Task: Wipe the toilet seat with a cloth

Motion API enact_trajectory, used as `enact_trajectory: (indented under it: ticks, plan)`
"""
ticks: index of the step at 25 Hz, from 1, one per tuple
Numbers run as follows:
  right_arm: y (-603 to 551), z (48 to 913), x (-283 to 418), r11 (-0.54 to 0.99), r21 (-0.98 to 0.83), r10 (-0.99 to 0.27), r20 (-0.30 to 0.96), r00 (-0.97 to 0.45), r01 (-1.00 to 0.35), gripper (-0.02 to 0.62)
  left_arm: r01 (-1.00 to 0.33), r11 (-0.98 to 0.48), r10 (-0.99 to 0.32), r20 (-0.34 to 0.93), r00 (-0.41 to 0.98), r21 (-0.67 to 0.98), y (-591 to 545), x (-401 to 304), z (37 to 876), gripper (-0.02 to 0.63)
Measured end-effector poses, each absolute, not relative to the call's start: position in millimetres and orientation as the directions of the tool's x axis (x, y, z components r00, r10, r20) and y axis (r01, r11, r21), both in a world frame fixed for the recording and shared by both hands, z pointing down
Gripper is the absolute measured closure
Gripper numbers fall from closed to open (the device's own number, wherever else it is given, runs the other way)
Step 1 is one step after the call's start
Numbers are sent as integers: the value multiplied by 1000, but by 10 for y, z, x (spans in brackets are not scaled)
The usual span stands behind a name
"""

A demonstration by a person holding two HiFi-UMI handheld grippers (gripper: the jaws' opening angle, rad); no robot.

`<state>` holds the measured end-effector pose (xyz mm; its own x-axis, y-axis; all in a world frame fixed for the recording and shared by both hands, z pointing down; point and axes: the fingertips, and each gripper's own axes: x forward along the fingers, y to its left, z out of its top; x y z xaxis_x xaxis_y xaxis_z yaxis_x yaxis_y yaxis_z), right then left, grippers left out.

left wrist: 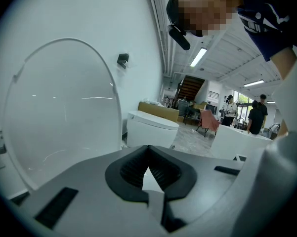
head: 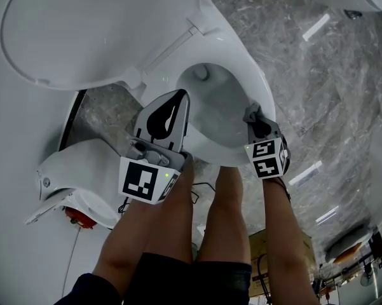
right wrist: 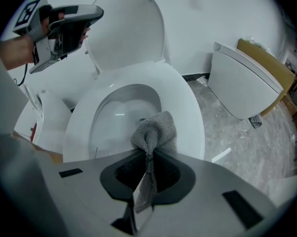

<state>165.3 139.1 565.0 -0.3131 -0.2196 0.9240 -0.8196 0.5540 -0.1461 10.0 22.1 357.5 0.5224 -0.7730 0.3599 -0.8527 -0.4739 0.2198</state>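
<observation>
A white toilet stands with its lid (head: 95,30) raised and its seat (head: 251,75) down around the bowl (head: 210,107). My right gripper (right wrist: 148,149) is shut on a grey knitted cloth (right wrist: 155,127), which bunches out past the jaws just over the seat's (right wrist: 188,107) near rim. In the head view this right gripper (head: 255,118) hangs at the seat's front edge with the cloth (head: 251,112) at its tip. My left gripper (head: 165,116) is held beside the bowl, shut and holding nothing. From the left gripper (left wrist: 148,157), its view faces the lid (left wrist: 64,107).
A second white toilet (right wrist: 247,83) stands to the right on the grey marble floor (right wrist: 227,127), with a cardboard box (right wrist: 269,58) behind it. A low white fixture (head: 82,170) sits left of the bowl. People (left wrist: 257,117) stand far off in the showroom.
</observation>
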Motion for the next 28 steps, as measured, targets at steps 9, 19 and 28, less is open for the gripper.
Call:
enact_trajectory:
  ticks: [9, 19, 28]
  plan:
    - [1961, 5512, 2133, 493, -135, -175, 952, -250, -859, 545, -846, -491, -765, 362, 533, 209, 200, 82, 3575, 594]
    - [999, 5503, 2176, 427, -71, -352, 905, -238, -902, 545, -841, -498, -759, 363, 540, 209, 203, 116, 3581, 594]
    - [1278, 5505, 2017, 545, -90, -268, 923, -275, -834, 545, -844, -489, -763, 362, 536, 219, 211, 108, 3584, 594]
